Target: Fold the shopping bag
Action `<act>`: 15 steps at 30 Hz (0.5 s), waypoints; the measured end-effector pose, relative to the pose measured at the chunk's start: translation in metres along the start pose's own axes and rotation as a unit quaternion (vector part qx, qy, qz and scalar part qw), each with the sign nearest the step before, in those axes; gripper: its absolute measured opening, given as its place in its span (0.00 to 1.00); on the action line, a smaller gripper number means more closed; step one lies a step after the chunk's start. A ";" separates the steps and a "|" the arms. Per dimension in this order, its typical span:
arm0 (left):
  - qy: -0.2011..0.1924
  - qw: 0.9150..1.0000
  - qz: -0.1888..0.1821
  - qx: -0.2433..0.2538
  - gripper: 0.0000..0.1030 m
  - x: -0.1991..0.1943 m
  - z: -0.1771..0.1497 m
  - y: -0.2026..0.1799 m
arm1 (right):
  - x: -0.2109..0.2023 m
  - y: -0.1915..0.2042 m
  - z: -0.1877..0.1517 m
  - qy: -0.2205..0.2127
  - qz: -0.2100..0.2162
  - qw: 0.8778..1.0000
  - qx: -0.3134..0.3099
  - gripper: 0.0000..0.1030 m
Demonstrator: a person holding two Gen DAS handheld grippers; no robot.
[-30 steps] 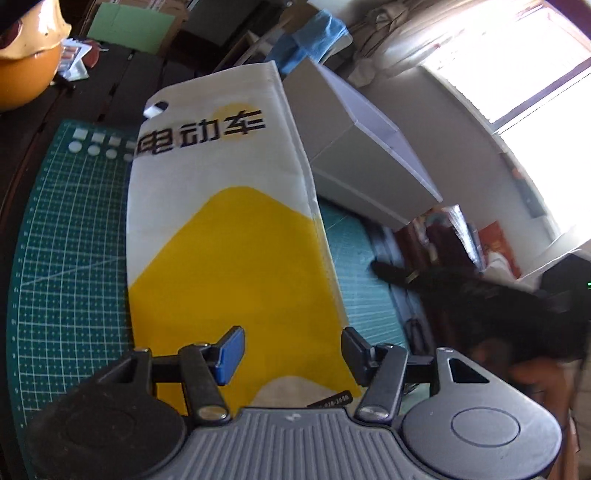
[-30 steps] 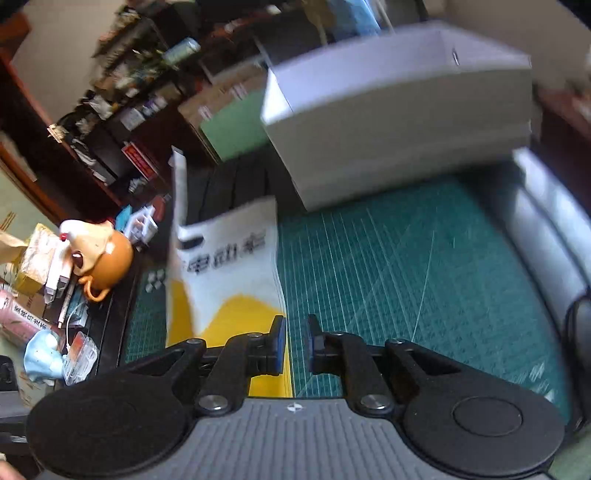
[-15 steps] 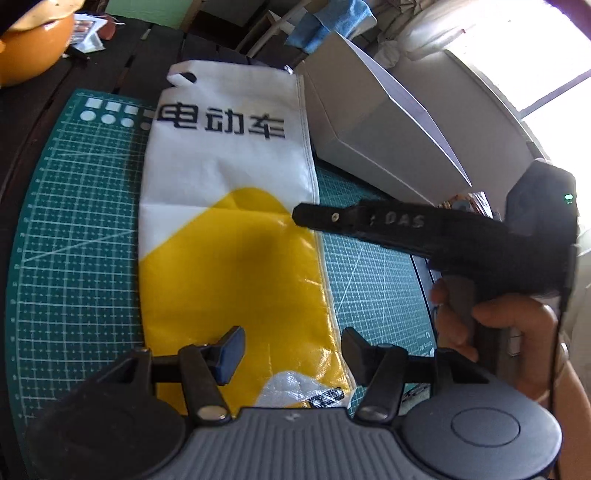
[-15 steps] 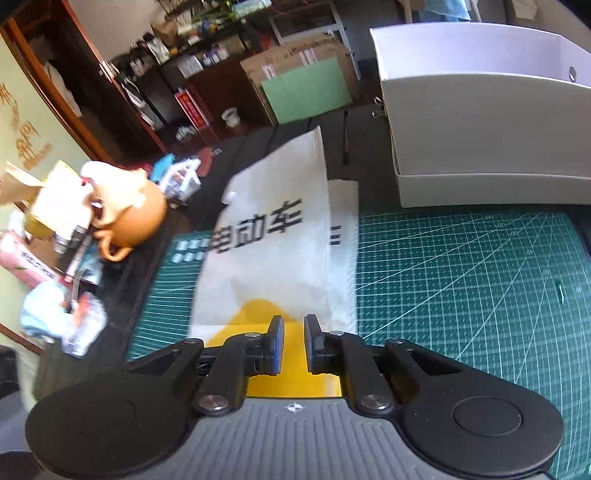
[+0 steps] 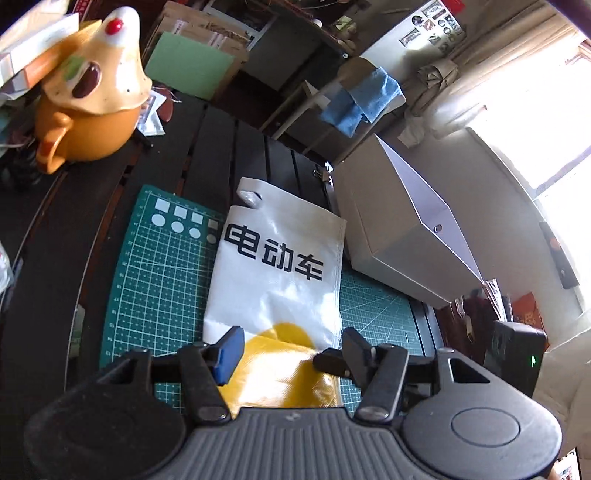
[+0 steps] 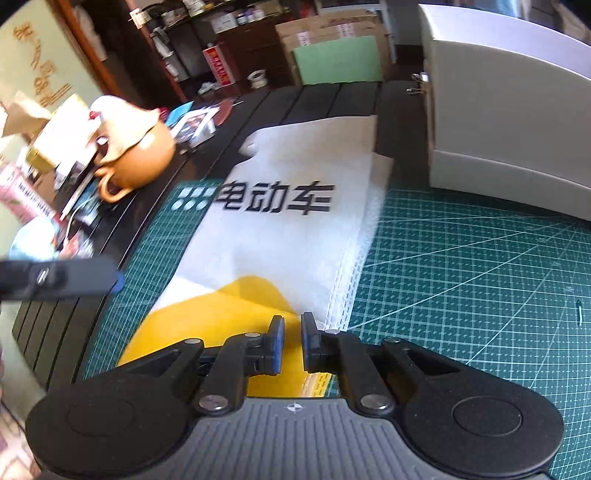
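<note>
Black grippers [image 5: 288,350] [image 6: 291,343] with grey ribbed bases, silver pivot screws, round side discs, blue pads [image 5: 231,352] on fingers.

This is looking like a cluttered home hobby room or study. A green gridded cutting mat [image 6: 480,280] is lying on a dark slatted wooden bench [image 5: 221,155], with an orange ceramic teapot-shaped jar with a cream lid [image 5: 88,107] sitting beside loose packets. Dark wooden shelves crowded with bottles and boxes [image 6: 207,40] are standing behind taped cardboard cartons [image 6: 328,33], and bright daylight is pouring through a curtained window [image 5: 535,110].
</note>
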State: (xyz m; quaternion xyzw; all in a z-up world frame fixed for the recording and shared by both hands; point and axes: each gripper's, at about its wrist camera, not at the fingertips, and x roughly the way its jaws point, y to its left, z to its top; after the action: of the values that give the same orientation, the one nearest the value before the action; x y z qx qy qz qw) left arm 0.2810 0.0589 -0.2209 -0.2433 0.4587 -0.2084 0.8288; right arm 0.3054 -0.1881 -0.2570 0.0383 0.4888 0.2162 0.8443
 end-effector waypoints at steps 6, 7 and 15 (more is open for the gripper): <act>-0.004 0.997 0.060 0.045 0.56 0.023 0.001 -0.007 | 0.001 0.008 -0.002 0.005 0.015 0.999 -0.033 0.09; -0.006 0.996 0.075 0.042 0.56 0.026 0.003 -0.004 | 0.001 0.007 -0.002 0.006 0.017 0.999 -0.029 0.09; 0.040 0.995 0.088 0.009 0.55 0.039 -0.004 0.009 | 0.000 -0.002 0.000 0.008 0.035 0.999 0.003 0.09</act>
State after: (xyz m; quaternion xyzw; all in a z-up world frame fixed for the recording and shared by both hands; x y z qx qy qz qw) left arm 0.2977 0.0425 -0.2540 -0.1856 0.5094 -0.1481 0.8271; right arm 0.3057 -0.1900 -0.2578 0.0559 0.4947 0.2443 0.8321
